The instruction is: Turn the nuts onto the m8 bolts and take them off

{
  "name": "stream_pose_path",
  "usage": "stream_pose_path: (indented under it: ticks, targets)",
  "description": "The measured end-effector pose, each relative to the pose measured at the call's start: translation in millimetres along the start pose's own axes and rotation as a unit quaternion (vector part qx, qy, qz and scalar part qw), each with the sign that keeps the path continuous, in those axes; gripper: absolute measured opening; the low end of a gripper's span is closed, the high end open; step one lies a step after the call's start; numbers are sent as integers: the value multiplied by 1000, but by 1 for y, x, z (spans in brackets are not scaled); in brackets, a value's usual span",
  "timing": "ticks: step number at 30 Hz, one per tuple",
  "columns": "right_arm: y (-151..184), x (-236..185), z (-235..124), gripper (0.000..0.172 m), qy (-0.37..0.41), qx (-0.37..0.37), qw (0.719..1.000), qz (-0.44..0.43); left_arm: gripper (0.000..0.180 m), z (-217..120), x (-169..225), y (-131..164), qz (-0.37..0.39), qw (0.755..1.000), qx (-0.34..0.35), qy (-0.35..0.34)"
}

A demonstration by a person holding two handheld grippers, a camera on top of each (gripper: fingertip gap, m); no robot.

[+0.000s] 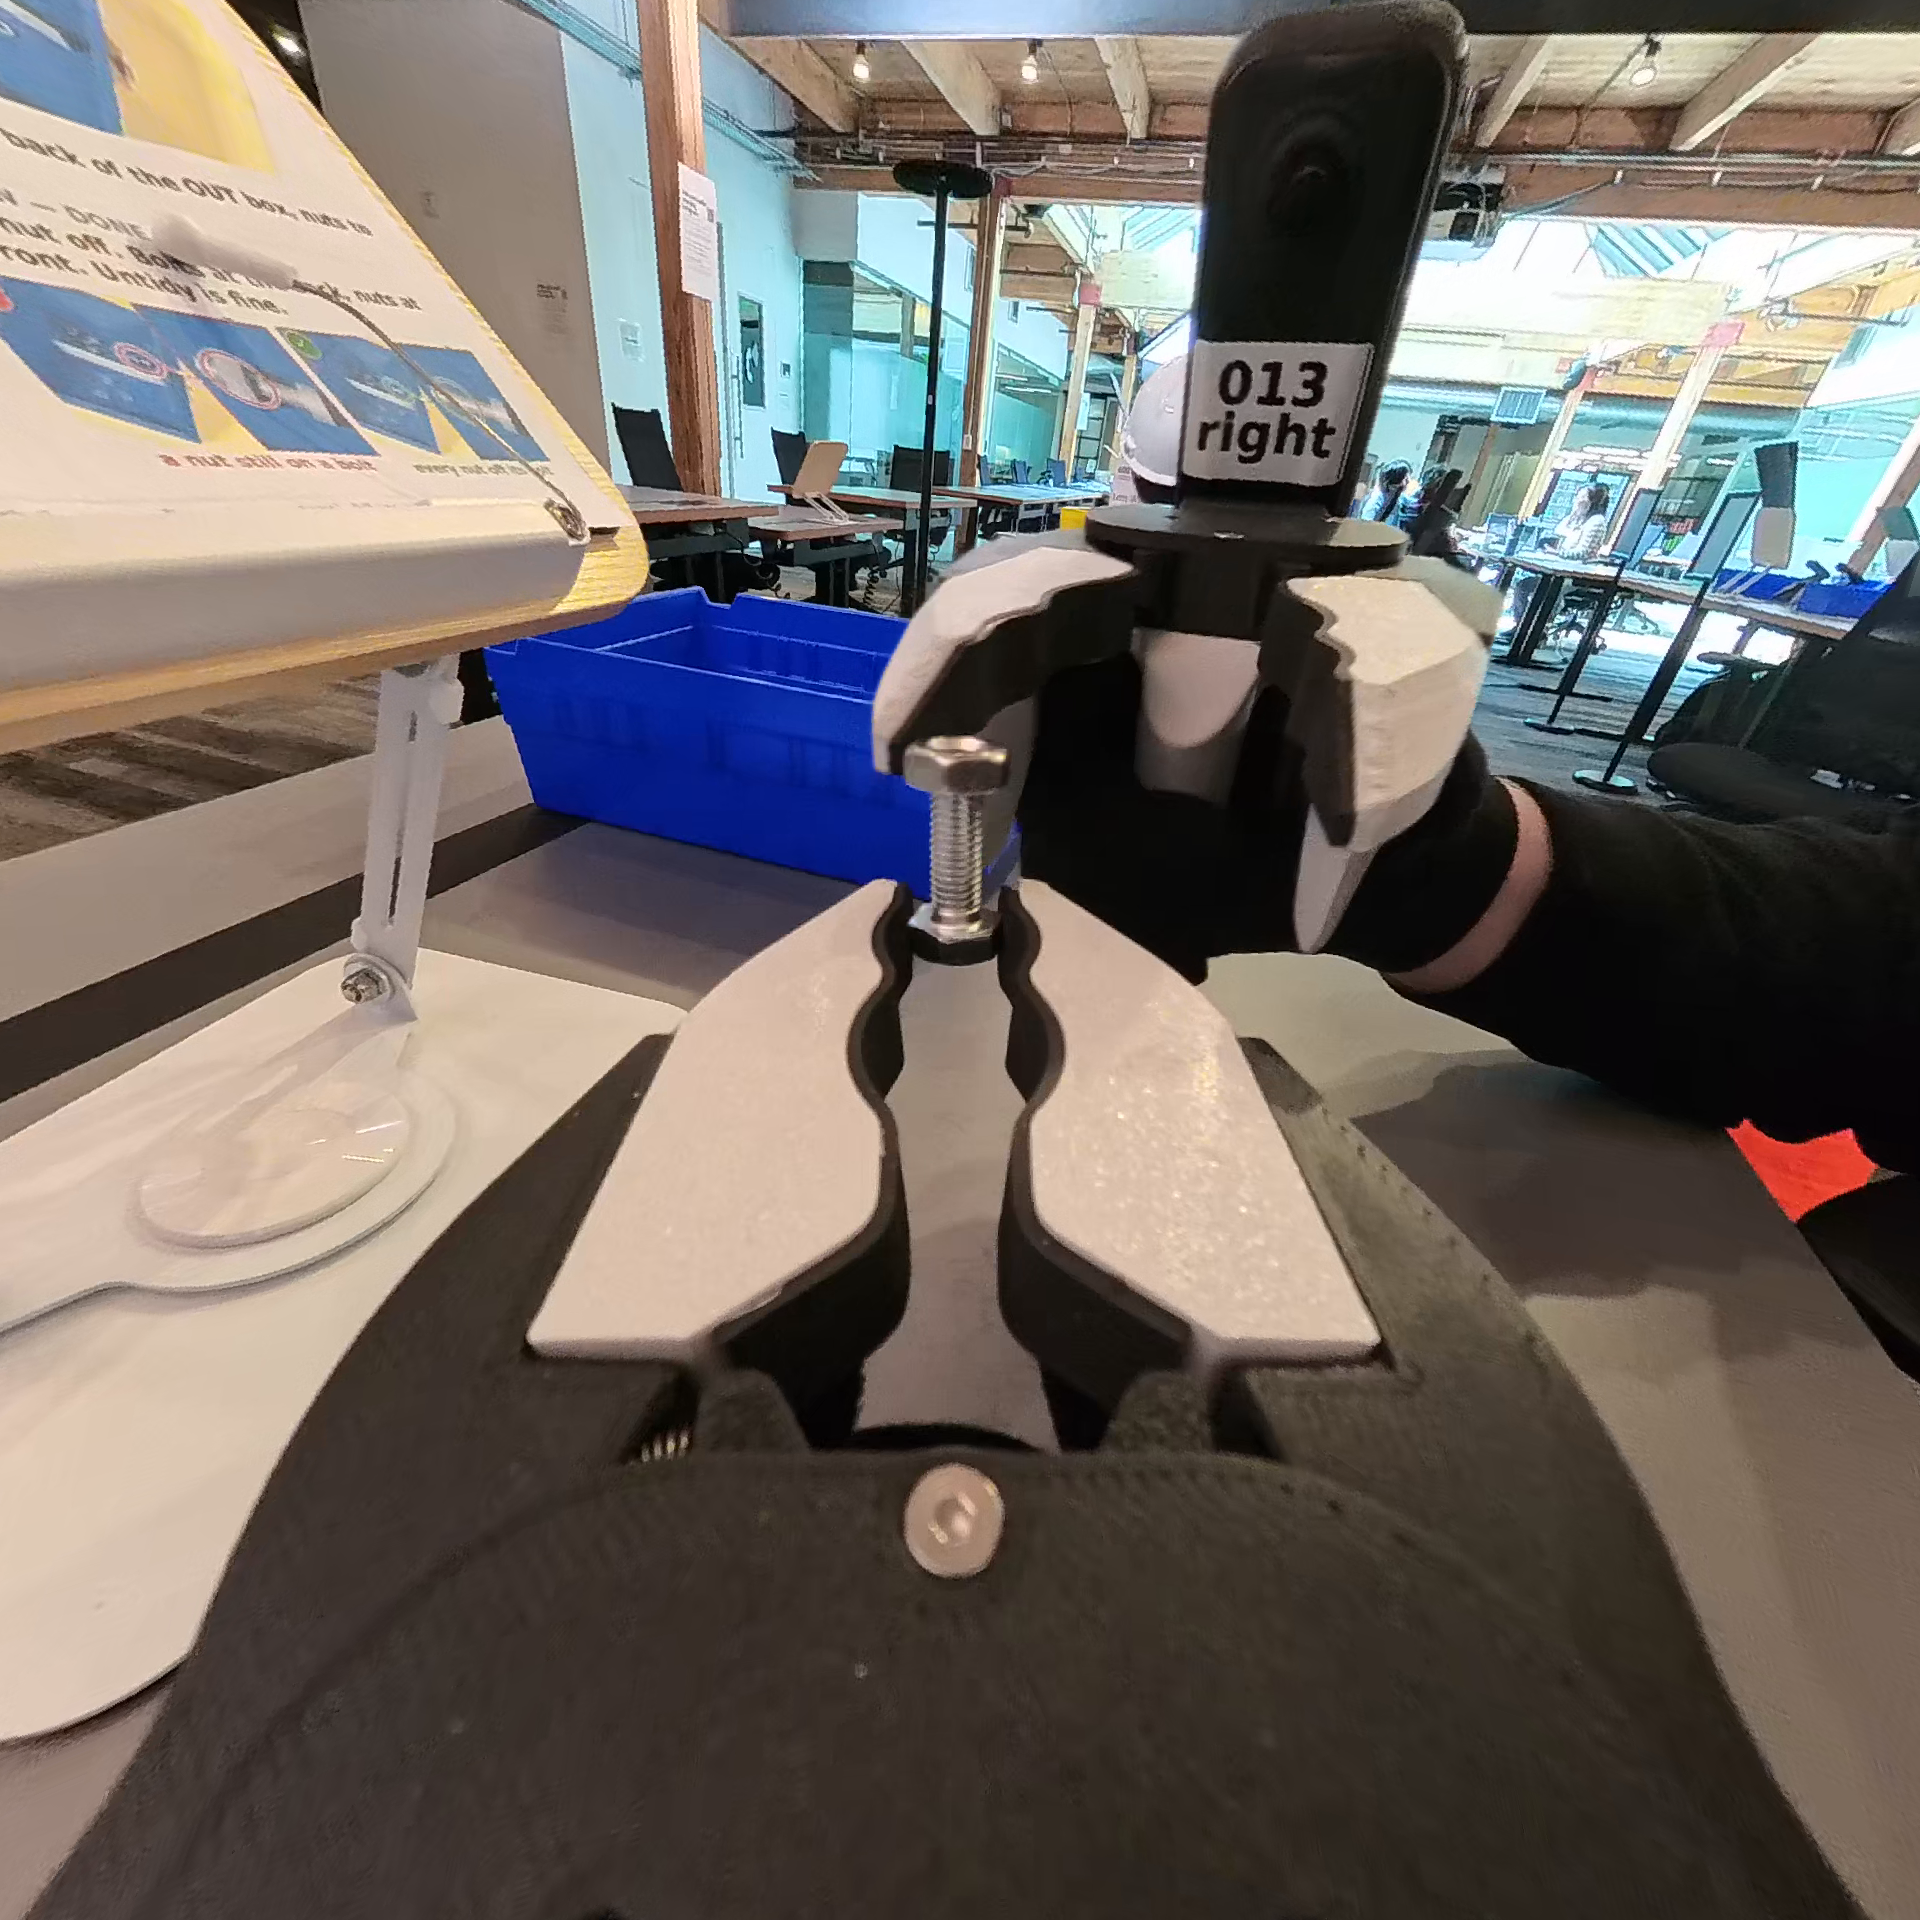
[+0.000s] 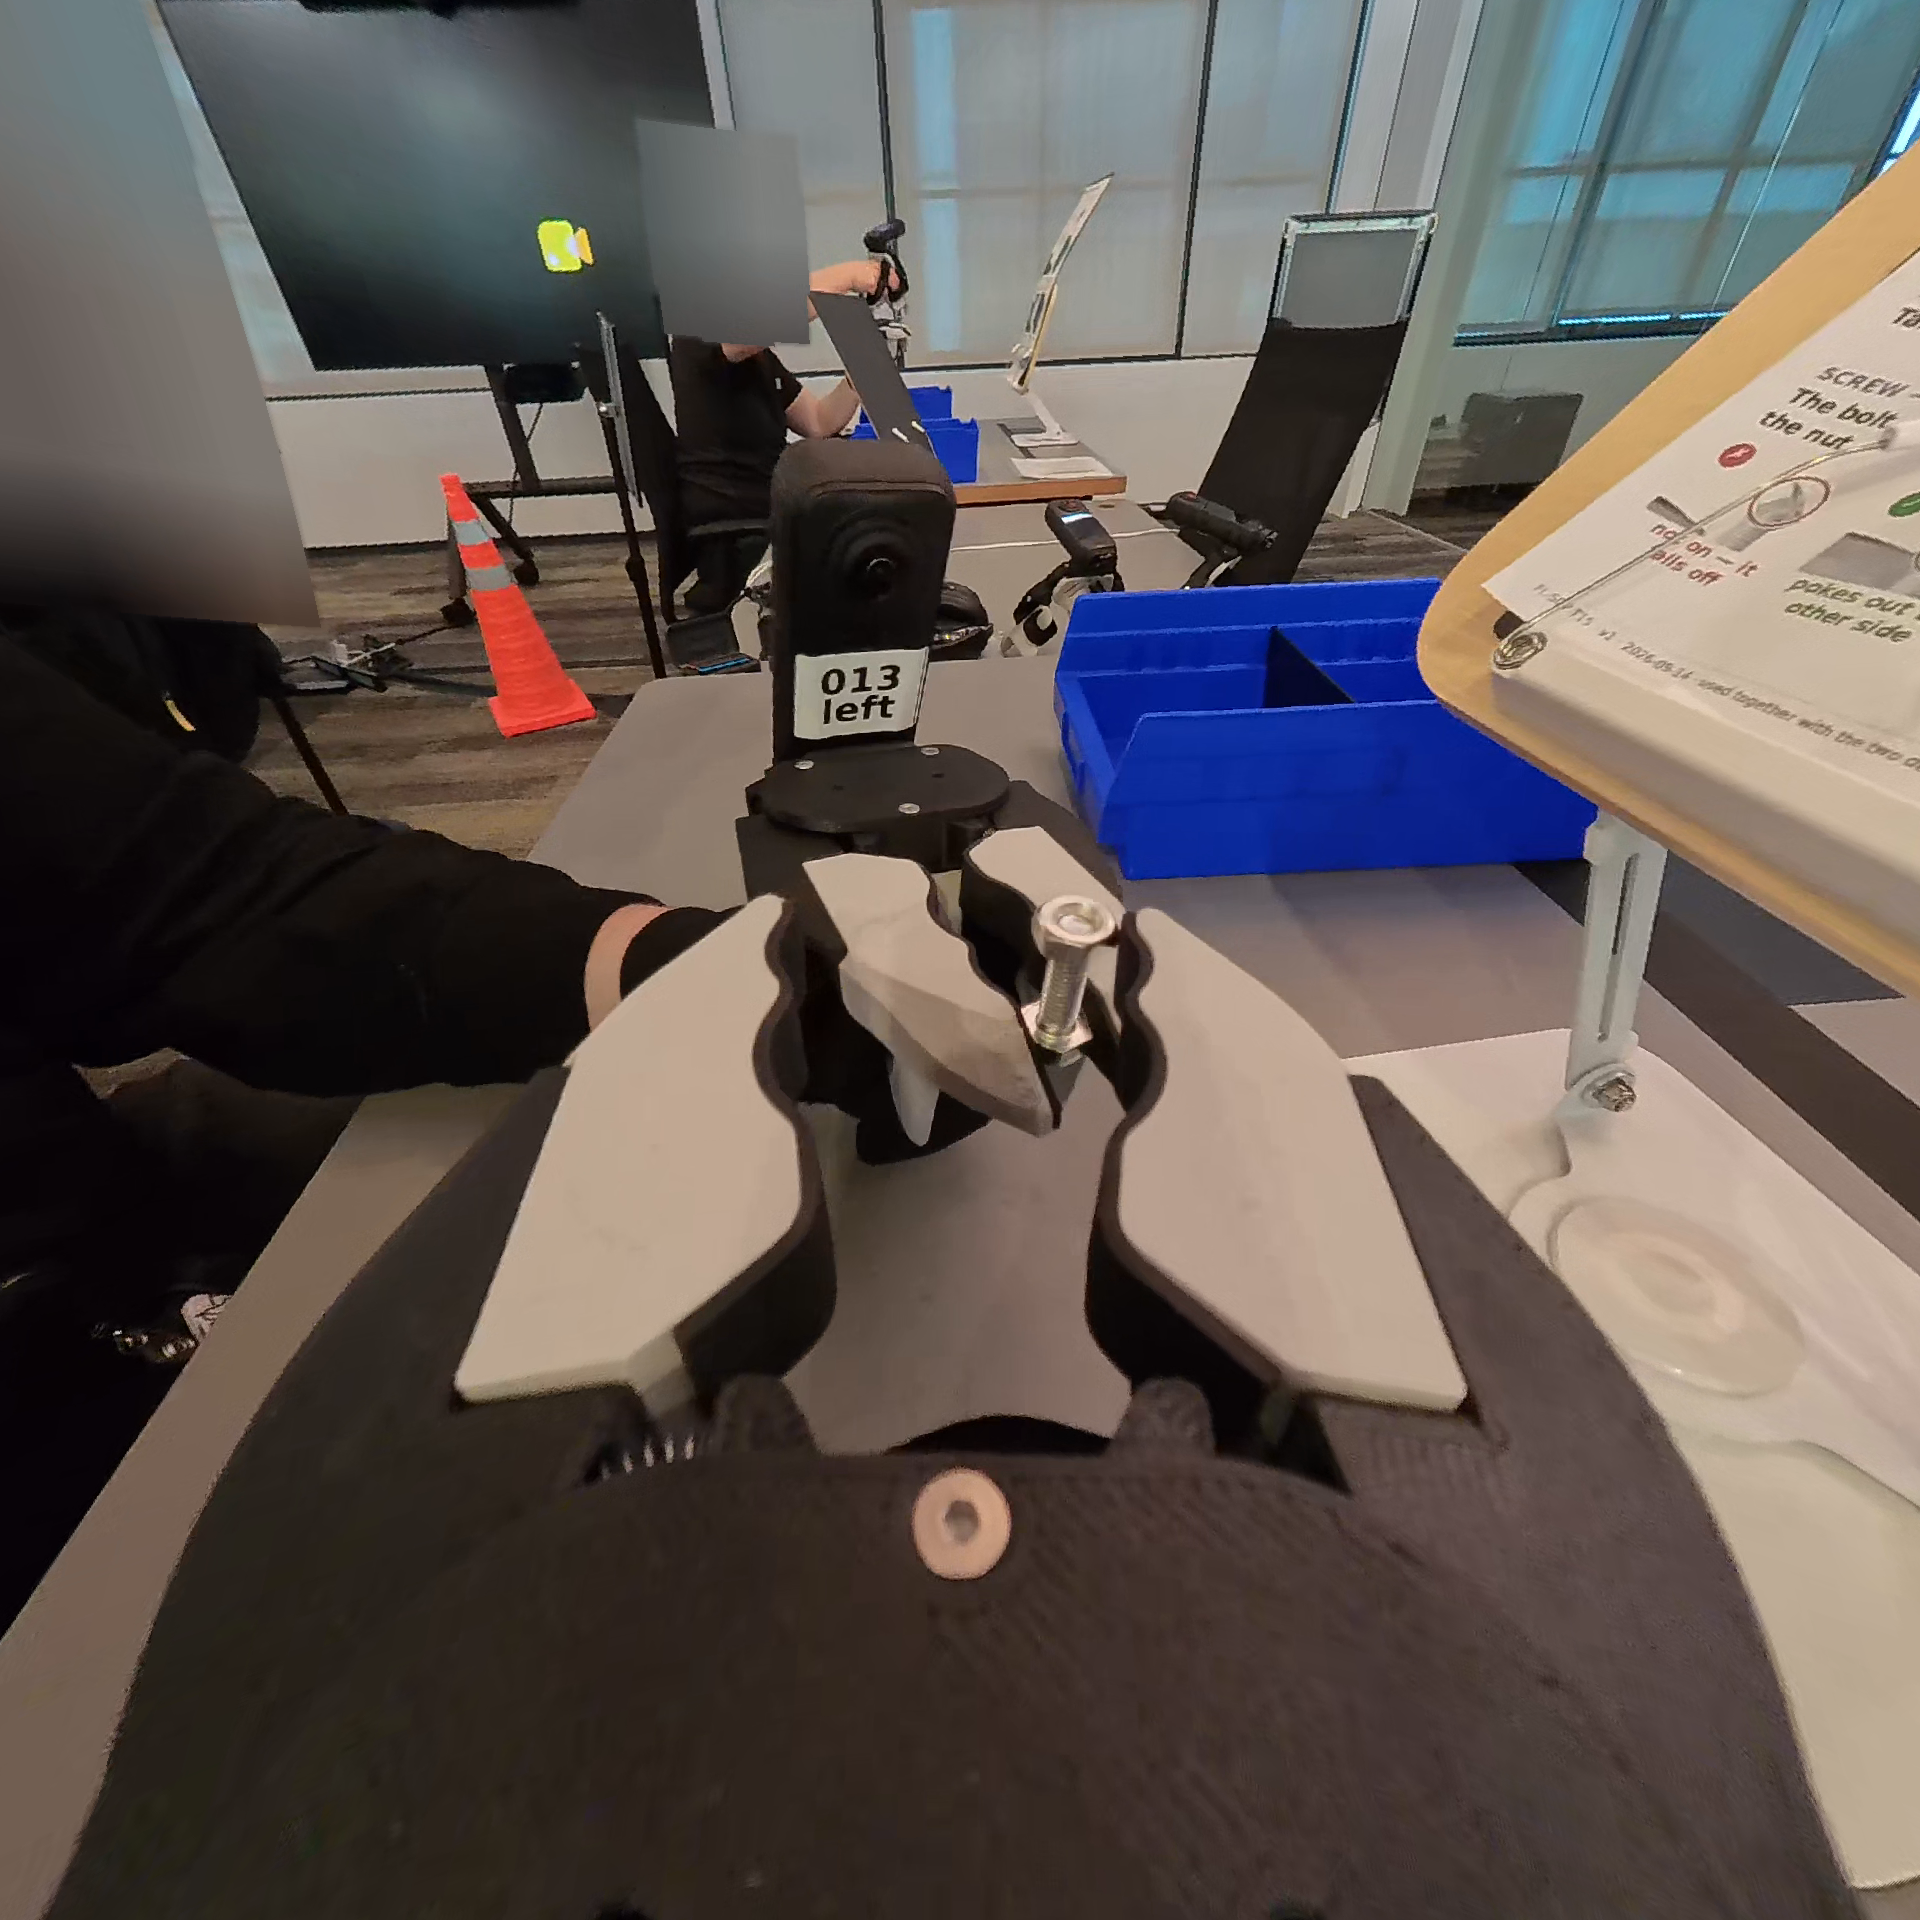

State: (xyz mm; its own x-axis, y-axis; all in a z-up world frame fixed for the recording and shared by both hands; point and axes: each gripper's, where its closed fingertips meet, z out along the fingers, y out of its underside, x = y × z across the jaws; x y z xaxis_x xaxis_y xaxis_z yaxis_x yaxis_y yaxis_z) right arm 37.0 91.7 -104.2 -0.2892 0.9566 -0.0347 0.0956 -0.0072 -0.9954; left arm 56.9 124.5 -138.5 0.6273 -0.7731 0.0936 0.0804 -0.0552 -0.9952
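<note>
My left gripper [image 1: 956,920] is shut on a silver nut [image 1: 951,923] at its fingertips. A silver bolt [image 1: 957,831] stands upright in the nut, hex head on top. The right wrist view shows the same nut [image 2: 1055,1032], the bolt [image 2: 1067,977] and the left gripper [image 2: 1049,1081] pinching the nut. My right gripper [image 2: 956,930] is open. Its fingers stand wide on either side of the bolt head; the right pad [image 2: 1132,940] is close beside the head and the left one is well clear. It also shows in the left wrist view [image 1: 1132,790], above the bolt.
A blue divided bin [image 1: 707,727] [image 2: 1299,769] stands on the grey table behind the grippers. A wooden stand with an instruction sheet [image 1: 260,312] [image 2: 1714,520] rises on a white base [image 1: 260,1143] [image 2: 1662,1299] to one side. An orange cone [image 2: 509,644] stands on the floor beyond. The tips of one gripper are about 4 centimetres away from the tips of the other.
</note>
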Motion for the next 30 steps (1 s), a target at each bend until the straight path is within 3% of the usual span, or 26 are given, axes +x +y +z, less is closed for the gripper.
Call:
stream_pose_path:
  ticks: [2, 5, 11, 20, 26, 27, 29, 30]
  targets:
    - [-2, -5, -5, 54, -9, 6, 1000, -1, 16, -1, -1, -2, -5, 1000, 6, 0]
    - [-6, -18, -16, 26, -39, 23, 999, -7, 15, -3, -4, -3, -10, 1000, 10, -3]
    - [-8, 5, -9, 66, 14, 26, 1000, -1, 15, 2, 4, 0, 0, 1000, -1, 12]
    - [1, -5, 10, 66, -32, 17, 999, 2, 15, 1, 6, -2, -6, 1000, 5, 20]
    - [0, -7, 1, 67, -26, 22, 999, 2, 16, -2, 2, -5, -19, 1000, 16, 16]
    - [-1, -9, -2, 65, -27, 24, 999, 1, 16, -3, 1, -6, -22, 999, 19, 15]
    - [-3, -25, -10, 42, -63, 30, 998, -6, 15, -4, -2, -6, -26, 999, 21, 12]
    - [-4, -24, -12, 44, -53, 32, 998, -8, 15, -4, -1, -6, -25, 999, 20, 13]
